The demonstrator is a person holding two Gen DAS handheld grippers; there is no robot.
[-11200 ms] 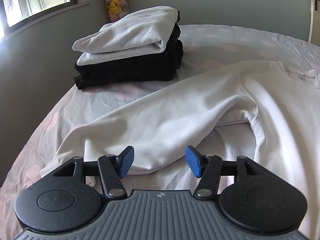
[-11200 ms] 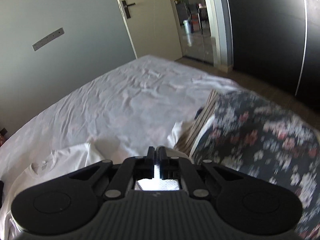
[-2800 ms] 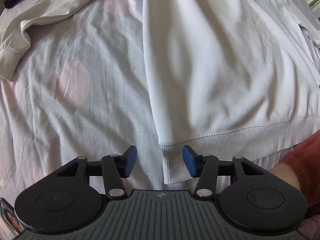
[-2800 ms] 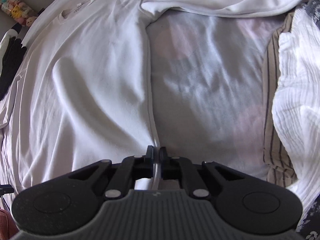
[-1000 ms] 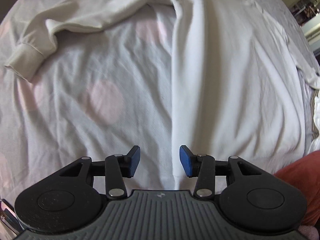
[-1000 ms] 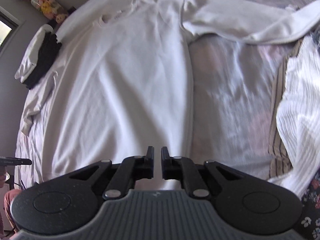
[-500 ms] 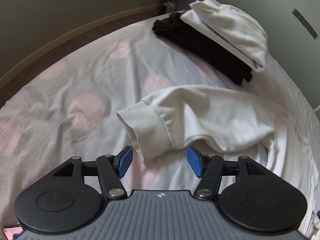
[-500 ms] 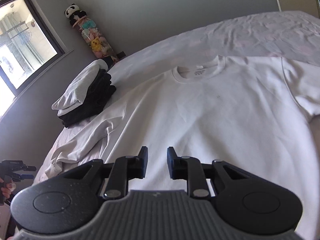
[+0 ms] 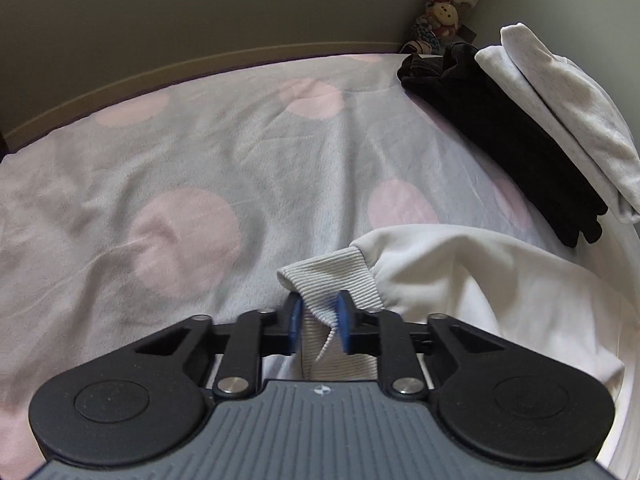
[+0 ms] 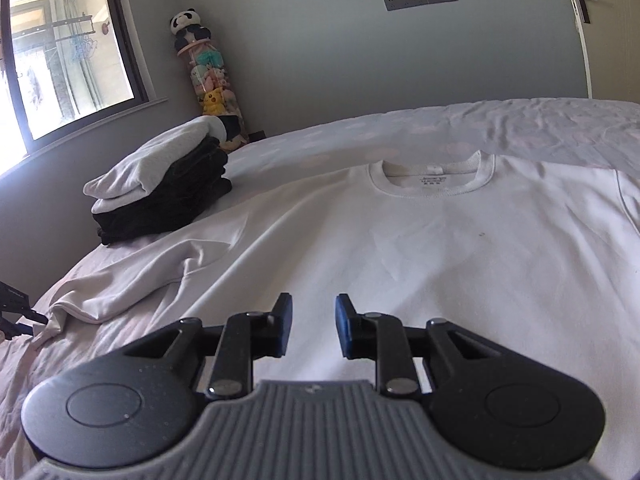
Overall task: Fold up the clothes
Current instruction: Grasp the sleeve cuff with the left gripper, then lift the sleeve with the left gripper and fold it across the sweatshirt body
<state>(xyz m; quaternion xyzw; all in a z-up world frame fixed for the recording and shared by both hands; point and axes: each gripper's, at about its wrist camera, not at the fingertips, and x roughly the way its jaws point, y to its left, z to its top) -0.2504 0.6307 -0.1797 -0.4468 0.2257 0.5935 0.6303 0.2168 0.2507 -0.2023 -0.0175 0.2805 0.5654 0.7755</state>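
While pinching the ribbed cuff [image 9: 332, 276] of the white sweatshirt's sleeve [image 9: 460, 264], holding with the left gripper [image 9: 318, 326] narrowed onto the knit, blue pads pressing a fold of the ribbing from both sides.

Handling, judging by the slack folds, as soft, light, limp cloth: bending wherever lifted, trailing and dragging rather than keeping any shape, neither fragile nor likely to slip from the pads. Taking hold best at the cuff, thicker and firmer than the plain fleece, and so steering the whole sleeve for laying it across the body.

Lying bunched just beyond and to the right of the left gripper, the sleeve humping up on the spotted bed sheet [image 9: 200, 160], with a stack of folded clothes [image 9: 540, 132] sitting well apart at the far right.

Hovering with the right gripper [image 10: 313, 330], jaws standing partly apart with nothing between them, low over the lower front of the sweatshirt [image 10: 440, 248]. Spreading flat ahead of that gripper, collar [image 10: 432, 178] at the far end, the same sleeve crumpling at the left near the bed's edge.

Probably calling for a slow carry of the cuff, to avoid tugging the flat body out of line.
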